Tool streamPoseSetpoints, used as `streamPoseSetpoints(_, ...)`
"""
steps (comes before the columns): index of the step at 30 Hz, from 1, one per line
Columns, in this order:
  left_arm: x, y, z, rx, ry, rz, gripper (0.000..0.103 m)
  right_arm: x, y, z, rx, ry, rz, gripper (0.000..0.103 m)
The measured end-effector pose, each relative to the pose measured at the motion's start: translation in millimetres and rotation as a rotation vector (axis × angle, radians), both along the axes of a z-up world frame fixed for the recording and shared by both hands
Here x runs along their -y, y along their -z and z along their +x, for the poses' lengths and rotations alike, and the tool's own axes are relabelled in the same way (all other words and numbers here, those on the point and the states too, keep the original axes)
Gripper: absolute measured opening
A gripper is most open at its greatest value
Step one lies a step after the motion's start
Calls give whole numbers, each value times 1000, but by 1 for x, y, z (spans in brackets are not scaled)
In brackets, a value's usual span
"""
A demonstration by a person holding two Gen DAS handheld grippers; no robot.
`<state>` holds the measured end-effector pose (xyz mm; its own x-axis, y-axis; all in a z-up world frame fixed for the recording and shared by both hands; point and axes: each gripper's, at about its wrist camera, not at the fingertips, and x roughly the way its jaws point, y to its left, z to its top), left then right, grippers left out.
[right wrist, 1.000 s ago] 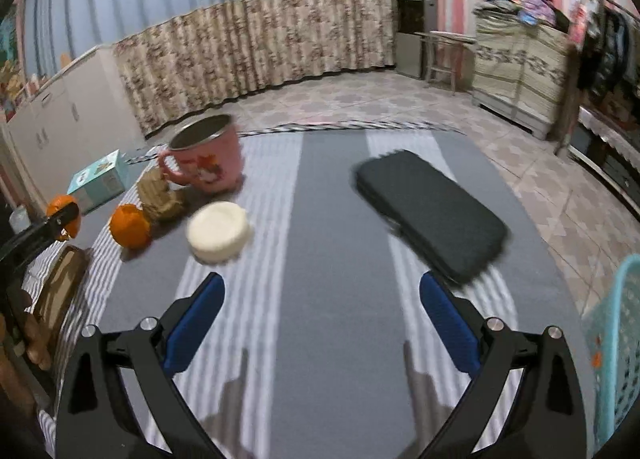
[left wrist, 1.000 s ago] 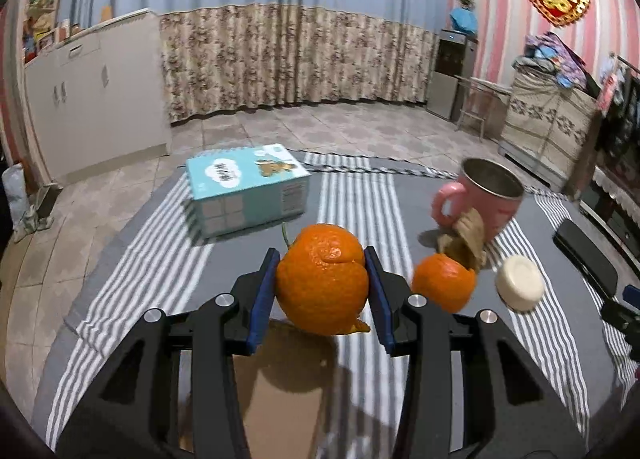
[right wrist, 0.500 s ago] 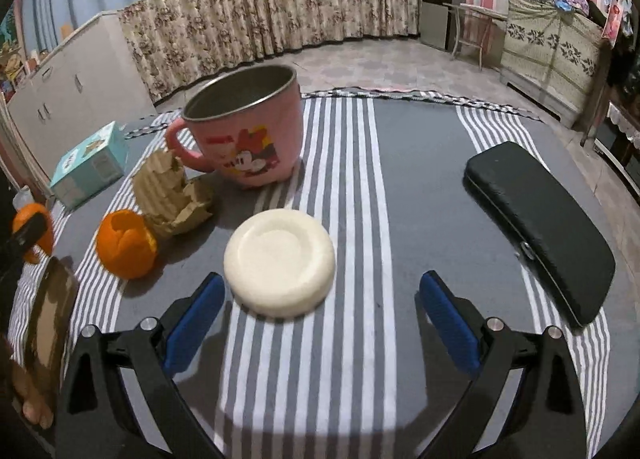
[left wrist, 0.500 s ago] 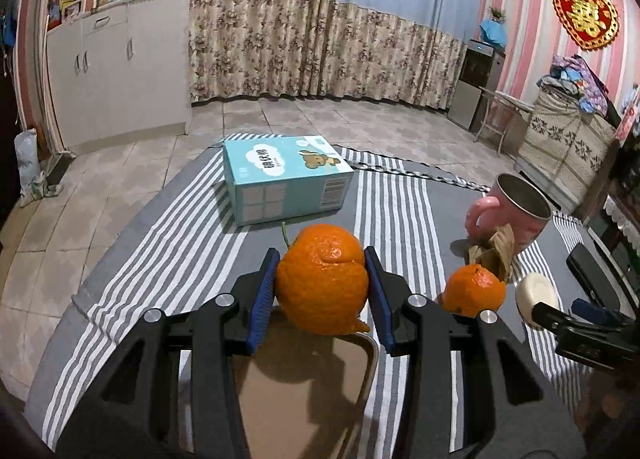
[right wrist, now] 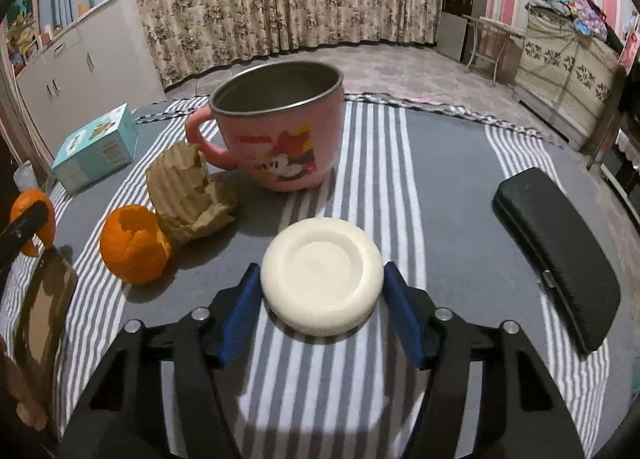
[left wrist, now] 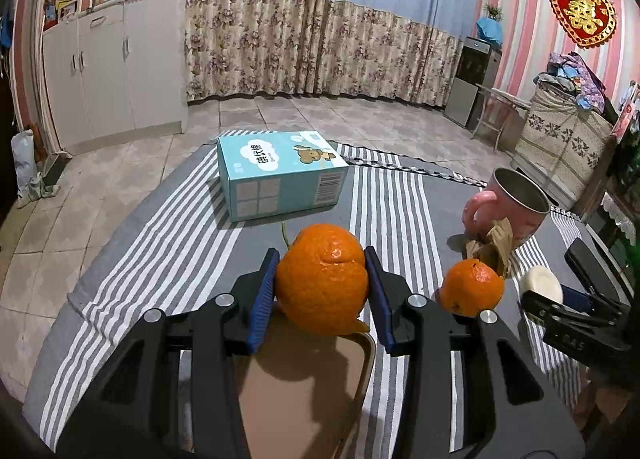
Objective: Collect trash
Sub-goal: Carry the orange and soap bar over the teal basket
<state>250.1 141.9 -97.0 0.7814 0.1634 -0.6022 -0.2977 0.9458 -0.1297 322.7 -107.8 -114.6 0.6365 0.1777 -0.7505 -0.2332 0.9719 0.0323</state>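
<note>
My left gripper [left wrist: 320, 259] is shut on an orange peel shell [left wrist: 322, 279] and holds it above a brown tray [left wrist: 304, 387]. A second hollow orange peel [right wrist: 132, 245] lies on the striped cloth beside a crumpled brown paper [right wrist: 188, 195]. My right gripper [right wrist: 320, 275] is low on the table, its jaws closing. A white round disc [right wrist: 322, 279] sits between them, and both blue pads [right wrist: 240, 307] touch its sides. The left wrist view shows the same disc [left wrist: 542, 285] at the far right, with the right gripper's fingers [left wrist: 576, 311] around it.
A pink mug [right wrist: 280, 131] stands just behind the disc and the paper. A light blue box [left wrist: 280, 175] lies at the far left of the table, and a black case [right wrist: 556, 259] at the right. A hand [right wrist: 28, 415] shows under the brown tray.
My right gripper moved left across the table to the white disc and its jaws narrowed onto the disc's sides. The left gripper kept the peel and barely moved.
</note>
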Motion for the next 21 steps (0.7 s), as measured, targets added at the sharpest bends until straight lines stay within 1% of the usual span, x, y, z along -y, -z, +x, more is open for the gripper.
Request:
streamPoseSetpoints(2,2,0,-1,4,5,9,41,13,-5,-10,16,17,9,61)
streamPoseSetpoints(4,6,-1,-1,7,12,26,41,36,-15,-22,35,45,36,61)
streamPoseSetpoints(8,13,-1,-2,18,28,54,41,95,-38,-60,69,145,125,61)
streamPoseSetpoints(9,15,-2,-3,21,30,58,41,108,-42,-67,79,163,133,61)
streamPoseSetpoints(11,17,-2,-4,24,34,61,41,143,-57,-89,126,215,120,61)
streamPoseSetpoints(15,22,-3,-6,30,41,79,41,204,-76,-125,187,310,68,61)
streamPoseSetpoints(17,25,-5,-8,30,46,83,41,233,-83,-141,201,359,56,61)
streamPoseSetpoints(19,33,-10,-10,25,49,115,41,269,-88,-158,218,424,45,61)
streamPoseSetpoints(21,43,-15,-14,21,58,118,41,299,-92,-172,231,481,44,61)
